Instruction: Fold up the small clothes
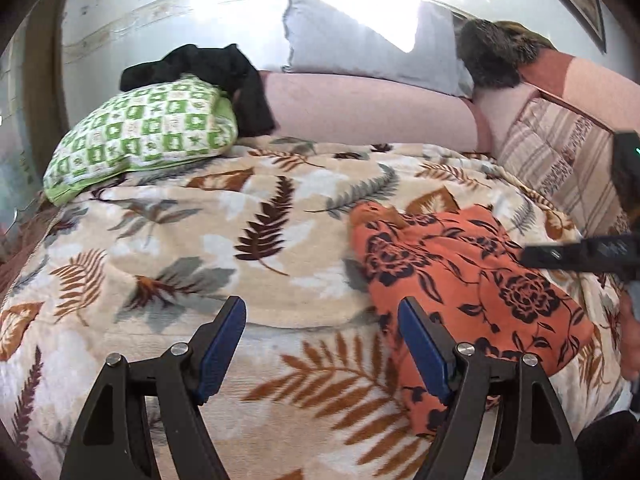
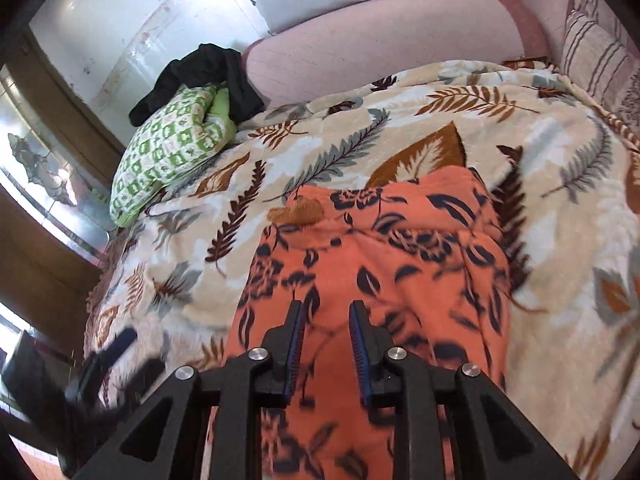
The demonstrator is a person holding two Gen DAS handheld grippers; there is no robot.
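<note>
An orange garment with dark flower print point(image 1: 472, 280) lies folded into a long strip on the leaf-patterned blanket point(image 1: 240, 240). My left gripper point(image 1: 322, 312) is open and empty, hovering at the garment's left edge. My right gripper point(image 2: 325, 314) is partly open, with a narrow gap between the pads, and hovers just above the middle of the garment point(image 2: 372, 280); nothing is held. The right gripper also shows at the right edge of the left wrist view point(image 1: 580, 256). The left gripper appears blurred at the lower left of the right wrist view point(image 2: 112, 360).
A green-and-white patterned pillow point(image 1: 140, 136) lies at the far left of the bed with a black garment point(image 1: 224, 76) on it. A pink bolster point(image 1: 360, 108), a pale blue pillow point(image 1: 360, 44) and a striped cushion point(image 1: 560, 152) line the back.
</note>
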